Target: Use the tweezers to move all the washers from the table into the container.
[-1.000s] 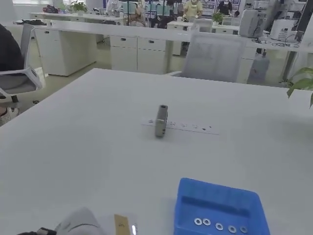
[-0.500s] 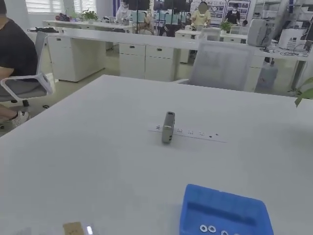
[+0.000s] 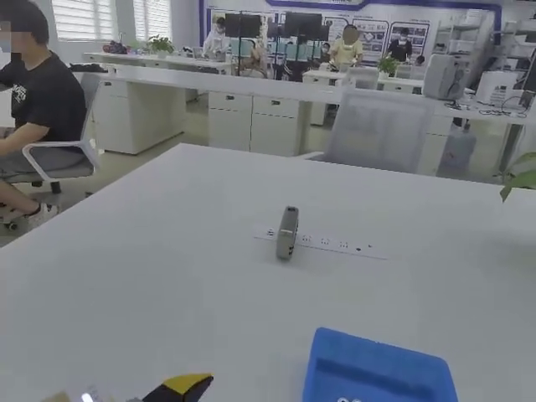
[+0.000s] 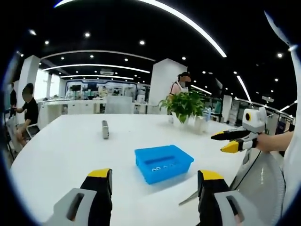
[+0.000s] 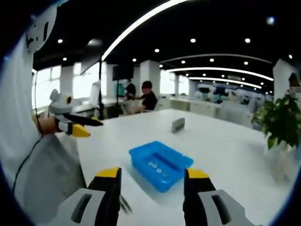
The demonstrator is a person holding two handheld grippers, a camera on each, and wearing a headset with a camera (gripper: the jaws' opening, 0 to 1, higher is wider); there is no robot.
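A blue container (image 3: 381, 368) sits on the white table (image 3: 167, 268) at the near right, cut by the picture's bottom edge. Several washers (image 4: 164, 168) lie in a row inside the blue container (image 4: 163, 162); the right gripper view shows the washers (image 5: 159, 170) in the container (image 5: 160, 165) too. Thin metal tweezers (image 4: 190, 198) lie on the table near me. My left gripper (image 4: 153, 186) is open and empty, short of the container. My right gripper (image 5: 153, 183) is open and empty as well. A yellow gripper tip (image 3: 180, 387) pokes in at the bottom left.
A grey adapter (image 3: 287, 233) stands on a flush power strip (image 3: 335, 244) mid-table. A potted plant (image 4: 184, 106) stands at the far side. An office chair (image 3: 381, 130) is beyond the table's far edge, and a seated person (image 3: 33, 109) is at the left.
The head camera has tilted up, so the container sits lower in the picture and its washers have dropped out of frame. A yellow gripper tip has come in at the bottom left.
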